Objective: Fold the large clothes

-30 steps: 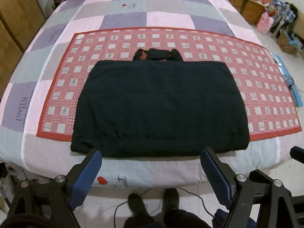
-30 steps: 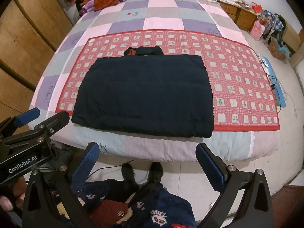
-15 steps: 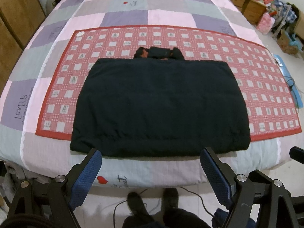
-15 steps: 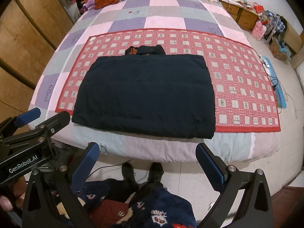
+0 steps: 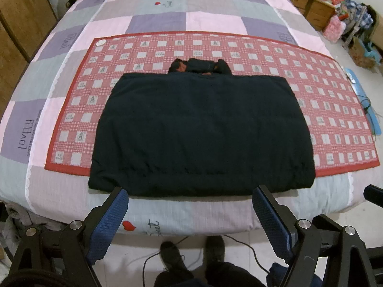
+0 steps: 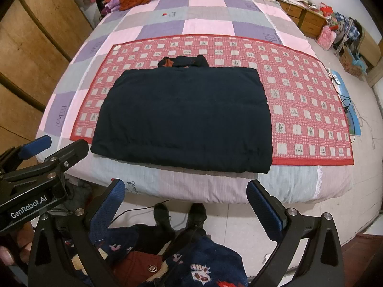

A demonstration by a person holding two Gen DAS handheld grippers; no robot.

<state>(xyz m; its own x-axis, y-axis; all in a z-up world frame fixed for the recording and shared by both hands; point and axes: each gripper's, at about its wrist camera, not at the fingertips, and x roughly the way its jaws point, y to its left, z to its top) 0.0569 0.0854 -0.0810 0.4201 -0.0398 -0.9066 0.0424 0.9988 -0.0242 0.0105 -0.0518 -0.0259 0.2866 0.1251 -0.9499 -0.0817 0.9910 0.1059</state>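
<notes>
On the red-and-white checked mat (image 5: 251, 55), a large dark padded jacket (image 5: 201, 131) is laid flat as a near-square block, collar with orange lining (image 5: 198, 65) at the mat's far side, hem overhanging the mat's near edge onto the patchwork bed quilt (image 5: 167, 14). Sleeves are judged already tucked in; no sleeve is seen outside the block. Remaining, as judged: at least one fold, hem to collar or side to side. Left gripper (image 5: 190, 211) fingers are spread wide, nothing between them, held short of the mat's near edge. Right gripper (image 6: 185, 205) fingers likewise spread and empty. Jacket untouched by either.
</notes>
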